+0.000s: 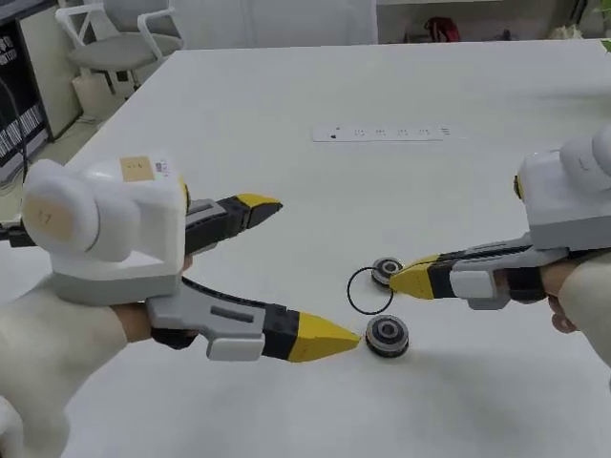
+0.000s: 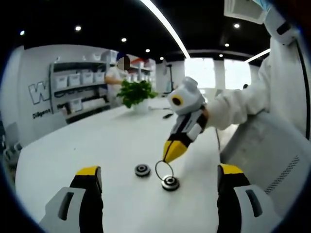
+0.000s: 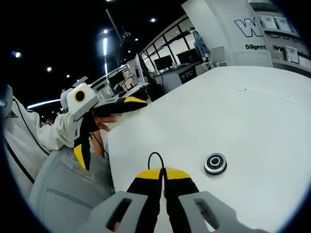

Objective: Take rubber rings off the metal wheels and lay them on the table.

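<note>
The white desk carries the work toward its near side; a power strip lies further back. The left hand-held gripper hovers with its jaws spread wide and nothing between them; its lower tip is just beside the near wheel. The right hand-held gripper comes in from the other side, jaws pressed together on a ring; it pinches one spot of the band, so the loop hangs free between the two wheels. The far wheel sits right at those closed tips, partly hidden by them; I cannot tell whether it is bare. The near wheel shows a dark outer band, so it probably wears its ring.

The ring looks thin, soft and very light; it should flop and stretch rather than keep its shape. Rubber may also cling to the pads, so laying it down likely calls for parting the jaws low over the desk. The wheels look small, hard and dense, and smooth enough to skid. For the near one I would steady the metal hub with one hand-held gripper; the other can nip the rubber at the rim's edge and peel it sideways.
</note>
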Tool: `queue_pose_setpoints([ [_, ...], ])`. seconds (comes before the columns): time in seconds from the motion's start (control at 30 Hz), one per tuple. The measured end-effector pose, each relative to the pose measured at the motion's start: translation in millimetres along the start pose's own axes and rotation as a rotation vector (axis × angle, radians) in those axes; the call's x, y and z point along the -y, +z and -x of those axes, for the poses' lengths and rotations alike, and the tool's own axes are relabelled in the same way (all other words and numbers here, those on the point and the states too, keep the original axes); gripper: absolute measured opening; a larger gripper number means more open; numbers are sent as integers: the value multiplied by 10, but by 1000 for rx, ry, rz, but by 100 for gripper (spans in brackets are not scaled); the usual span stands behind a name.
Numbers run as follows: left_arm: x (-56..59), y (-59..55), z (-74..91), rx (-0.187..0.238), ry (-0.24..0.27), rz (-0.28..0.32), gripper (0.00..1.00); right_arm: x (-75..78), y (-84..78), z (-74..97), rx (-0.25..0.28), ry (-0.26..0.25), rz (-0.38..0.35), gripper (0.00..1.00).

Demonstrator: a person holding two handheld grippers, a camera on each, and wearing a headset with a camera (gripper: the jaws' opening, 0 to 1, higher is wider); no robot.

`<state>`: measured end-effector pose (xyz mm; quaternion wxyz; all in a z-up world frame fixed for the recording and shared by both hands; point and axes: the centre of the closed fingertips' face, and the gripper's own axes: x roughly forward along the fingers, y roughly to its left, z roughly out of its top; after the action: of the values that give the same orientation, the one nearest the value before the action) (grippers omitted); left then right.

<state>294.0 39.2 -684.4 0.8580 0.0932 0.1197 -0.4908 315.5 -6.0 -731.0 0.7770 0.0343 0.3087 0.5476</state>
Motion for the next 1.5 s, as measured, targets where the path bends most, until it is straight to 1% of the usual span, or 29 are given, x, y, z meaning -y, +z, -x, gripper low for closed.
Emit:
queue_pose_setpoints([
  [0.03, -24, 3, 11, -4, 18, -20, 100, -5, 3, -2, 0, 0, 1, 0],
  [0.07, -33, 0, 18, -7, 24, -29, 100, -15, 7, -6, 1, 2, 2, 0],
  [0.17, -22, -8, 55, -3, 18, -10, 100, -48, 9, -30, 5, 13, -7, 0],
  [0.27, -21, -24, 90, -4, 23, -10, 100, -89, -6, -70, -7, 20, 6, 0],
  [0.37, -21, -50, 112, -10, 22, 2, 100, -131, -17, -96, -13, 31, 9, 0],
  [0.47, 25, -89, 143, -19, 10, -5, 100, -184, -34, -129, -21, 43, 16, 0],
  [0.6, 36, -165, 189, -41, 9, -6, 100, -222, -54, -170, -32, 51, 25, 0],
  [0.73, 9, -208, 236, -40, 17, 21, 100, -244, -84, -205, -43, 53, 31, 0],
  [0.83, -9, -232, 257, -40, 25, 29, 100, -258, -101, -232, -49, 54, 30, 0],
  [0.9, -22, -266, 283, -39, 31, 43, 100, -270, -117, -251, -54, 54, 32, 0],
  [1.0, -63, -316, 334, -34, 49, 73, 100, -284, -145, -280, -60, 57, 25, 0],
  [1.03, -70, -326, 348, -30, 52, 74, 100, -286, -154, -289, -63, 56, 24, 0],
  [1.1, -84, -349, 381, -19, 61, 98, 100, -286, -177, -311, -71, 52, 23, 0],
  [1.2, -78, -380, 398, -14, 64, 111, 100, -283, -198, -328, -76, 49, 16, 0],
  [1.3, -47, -453, 398, -36, 58, 116, 100, -277, -235, -356, -85, 43, 9, 0],
  [1.5, -40, -437, 404, -17, 58, 139, 100, -272, -294, -407, -98, 38, -13, 0],
])
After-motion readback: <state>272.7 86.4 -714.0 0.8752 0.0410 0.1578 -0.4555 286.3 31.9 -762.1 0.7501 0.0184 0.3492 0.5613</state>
